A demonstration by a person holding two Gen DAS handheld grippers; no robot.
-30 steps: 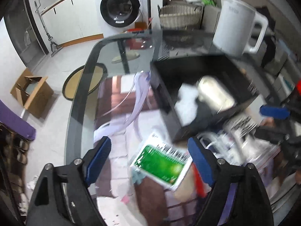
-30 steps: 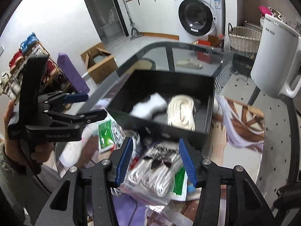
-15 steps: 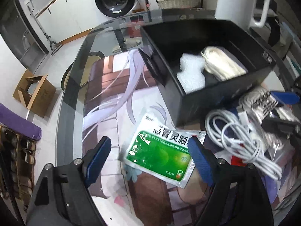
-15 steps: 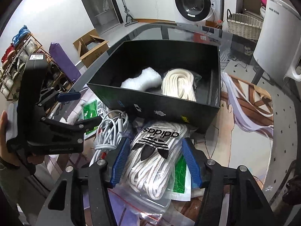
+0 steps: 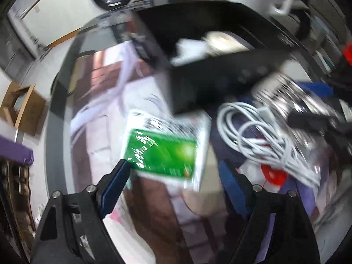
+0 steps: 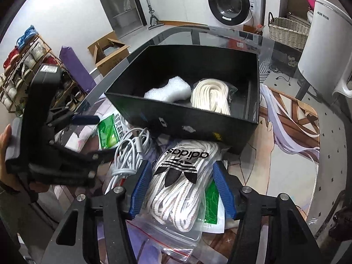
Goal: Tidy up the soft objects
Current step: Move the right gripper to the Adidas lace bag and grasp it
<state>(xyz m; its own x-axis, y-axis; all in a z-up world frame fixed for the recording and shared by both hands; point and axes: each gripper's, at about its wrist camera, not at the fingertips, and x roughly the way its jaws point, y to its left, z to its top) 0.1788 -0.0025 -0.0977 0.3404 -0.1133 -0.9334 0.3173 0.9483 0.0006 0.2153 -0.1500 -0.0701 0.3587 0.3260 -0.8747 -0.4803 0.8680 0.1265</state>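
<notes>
A clear zip bag of white laces (image 6: 182,187), printed with the adidas logo, lies on the patterned table mat (image 6: 292,132) just in front of the black box (image 6: 189,123). The right gripper (image 6: 182,189) straddles this bag with its blue pads wide apart — one pad on each side, neither visibly pressing it. Under the bag's right edge a green-and-white sachet (image 6: 211,204) shows. To the left of the bag sits a tangle of white cable (image 6: 129,151), and beyond that a green packet (image 6: 110,129) lies flat on the mat beside the box's near left corner.

Inside the box rest a piece of white foam (image 6: 169,90) and a bagged coil of cream rope (image 6: 211,96), side by side and near the front wall.

The left wrist view is smeared by motion blur. There the left gripper (image 5: 173,182) stands wide open over the green packet (image 5: 162,151); its left pad appears to overlap the packet's lower left corner, though contact cannot be told. The white cable (image 5: 259,138) lies to the right of the packet, with a red round thing (image 5: 272,173) beneath it, too blurred to identify. The black box (image 5: 220,81) sits just behind the packet.

Farther out — a washing machine (image 6: 231,2), a wicker basket (image 6: 286,30), a white appliance (image 6: 327,41), a cardboard box (image 6: 107,50) on the floor and a shoe rack (image 6: 28,66).
</notes>
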